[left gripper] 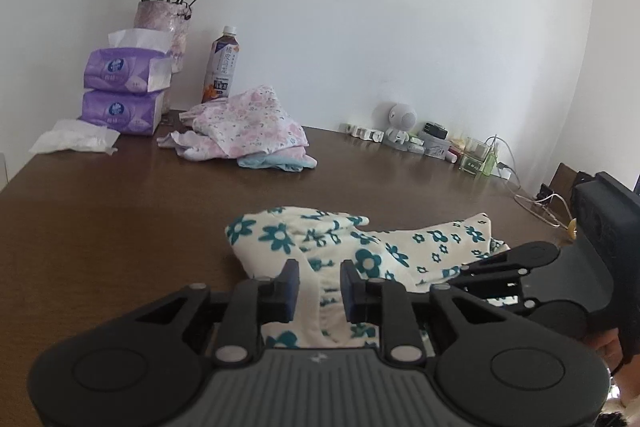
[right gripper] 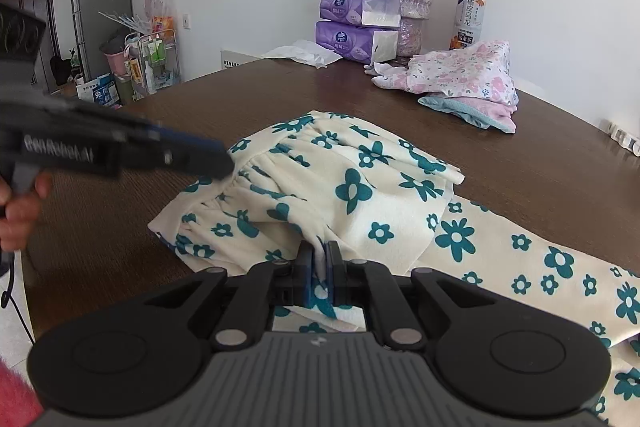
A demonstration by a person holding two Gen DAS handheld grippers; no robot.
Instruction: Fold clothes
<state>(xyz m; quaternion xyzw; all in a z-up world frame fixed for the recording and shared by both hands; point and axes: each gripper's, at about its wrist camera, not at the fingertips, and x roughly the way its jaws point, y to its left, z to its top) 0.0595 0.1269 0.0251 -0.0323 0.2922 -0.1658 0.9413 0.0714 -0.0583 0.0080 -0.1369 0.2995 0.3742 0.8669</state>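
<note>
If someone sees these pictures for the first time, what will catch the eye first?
Probably the cream garment with teal flowers, spread on the near part of the brown table, with the right tongs shut on a fold of it. Next, the dried roses in a vase at the far corner, behind two purple tissue packs.

Colours and patterns, referenced to the table [right gripper: 560,163]

Table: dark brown wood grain. Garment [right gripper: 360,187] at its near edge: cream with teal flowers. Gripper [right gripper: 319,255] on the garment: black body, blue pads. Clothes pile [right gripper: 468,75] toward the table's far side: white with pink flowers over plain light blue. Tissue packs [left gripper: 124,87] at the far corner: purple, white tissue. Vase [left gripper: 168,27] behind them: mottled lilac, dusty-pink roses.
</note>
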